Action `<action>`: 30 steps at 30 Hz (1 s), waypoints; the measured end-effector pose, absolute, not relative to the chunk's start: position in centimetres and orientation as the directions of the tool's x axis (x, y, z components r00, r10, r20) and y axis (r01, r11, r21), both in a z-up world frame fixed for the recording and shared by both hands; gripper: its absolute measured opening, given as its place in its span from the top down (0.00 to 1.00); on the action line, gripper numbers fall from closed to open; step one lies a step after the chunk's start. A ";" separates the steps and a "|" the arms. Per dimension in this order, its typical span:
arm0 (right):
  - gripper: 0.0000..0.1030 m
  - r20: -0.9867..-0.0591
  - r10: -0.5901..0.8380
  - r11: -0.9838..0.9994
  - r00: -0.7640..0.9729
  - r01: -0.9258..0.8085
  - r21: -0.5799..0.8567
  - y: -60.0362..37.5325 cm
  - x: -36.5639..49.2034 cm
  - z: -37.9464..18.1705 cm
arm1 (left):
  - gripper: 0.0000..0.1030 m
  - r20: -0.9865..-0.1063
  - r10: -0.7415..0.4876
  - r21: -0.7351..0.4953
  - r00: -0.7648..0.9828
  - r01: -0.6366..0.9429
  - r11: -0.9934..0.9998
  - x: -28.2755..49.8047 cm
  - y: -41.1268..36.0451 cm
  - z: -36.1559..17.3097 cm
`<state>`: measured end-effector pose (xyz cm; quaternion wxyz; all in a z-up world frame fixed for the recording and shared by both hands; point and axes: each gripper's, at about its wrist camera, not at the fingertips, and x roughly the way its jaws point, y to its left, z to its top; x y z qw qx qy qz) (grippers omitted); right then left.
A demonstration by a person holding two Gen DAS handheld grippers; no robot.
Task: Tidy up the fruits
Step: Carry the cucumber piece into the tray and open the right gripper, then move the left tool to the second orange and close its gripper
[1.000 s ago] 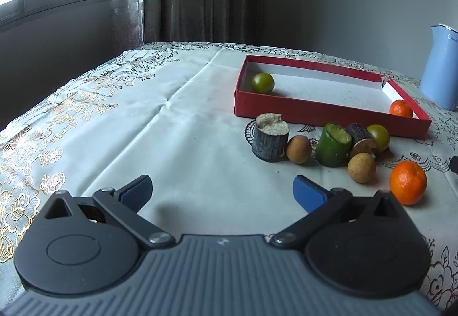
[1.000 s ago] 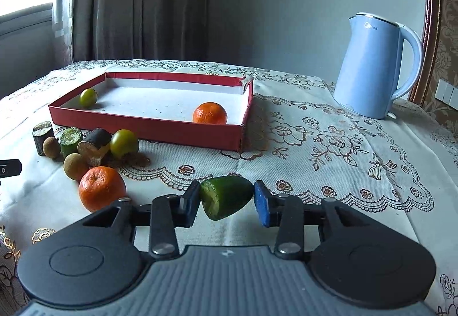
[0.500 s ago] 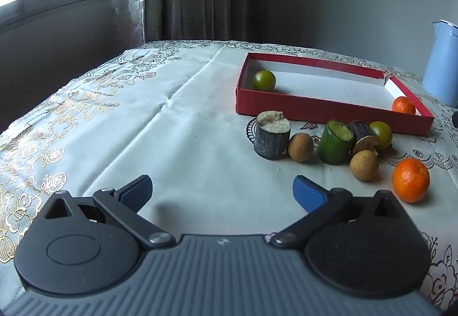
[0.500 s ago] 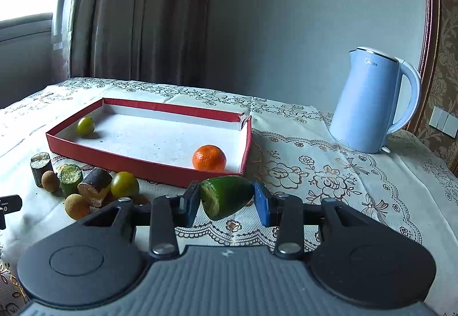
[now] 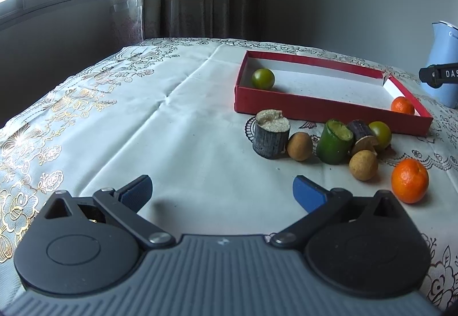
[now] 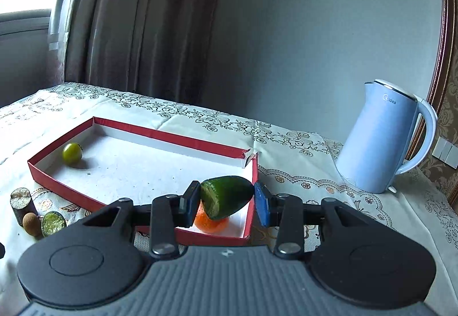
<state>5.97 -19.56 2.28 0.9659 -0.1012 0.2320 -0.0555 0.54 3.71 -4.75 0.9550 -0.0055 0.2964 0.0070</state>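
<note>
While clamping the green cut piece point(image 6: 226, 195) above the red tray point(image 6: 246, 230) near corner, right hand-held gripper point(image 6: 226, 203): advancing past the orange point(image 6: 210, 224) before releasing low. Left hand-held gripper point(image 5: 221, 193): idling, spread apart, empty.

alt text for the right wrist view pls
The right gripper holds a cut green fruit piece above the near corner of a red tray containing a green fruit and an orange; a blue kettle stands to the right.

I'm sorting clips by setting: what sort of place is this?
Most likely a room in a home: a table under an embroidered tablecloth, heavy curtains by a window, and an electric kettle beside the red fruit tray.
</note>
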 end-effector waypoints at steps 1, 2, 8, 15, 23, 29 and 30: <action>0.62 -0.441 -0.151 0.974 0.885 0.057 -0.220 -19.5 6.4 2.1 | 0.00 -0.566 0.011 -0.006 0.824 -0.017 1.000 0.5 3.7 -4.7; 0.62 -0.446 -0.148 0.975 0.883 0.053 -0.217 -19.5 7.0 1.9 | 0.00 -0.566 0.011 -0.005 0.825 -0.017 1.000 0.6 3.7 -4.8; 0.62 -0.473 -0.156 0.977 0.867 0.067 -0.200 -20.0 10.0 1.1 | 0.00 -0.572 0.011 -0.010 0.820 -0.020 1.000 0.7 3.8 -4.8; 0.61 -0.508 -0.183 0.975 0.842 0.088 -0.206 -20.4 12.4 0.0 | 0.00 -0.569 0.022 -0.004 0.822 -0.030 1.000 0.7 3.8 -4.8; 0.39 -0.443 -0.150 0.987 0.884 0.108 -0.119 -22.4 8.8 0.9 | 0.00 -0.562 0.023 -0.013 0.827 -0.036 0.999 0.6 3.9 -4.7; 0.29 -0.448 -0.133 0.991 0.884 0.120 -0.057 -25.6 2.4 0.0 | 0.00 -0.564 0.011 -0.025 0.826 -0.031 0.999 0.5 4.0 -4.7; 0.29 -0.458 -0.136 0.991 0.879 0.125 -0.055 -26.0 1.5 -0.5 | 0.00 -0.566 0.006 -0.025 0.824 -0.025 0.999 0.6 4.0 -4.7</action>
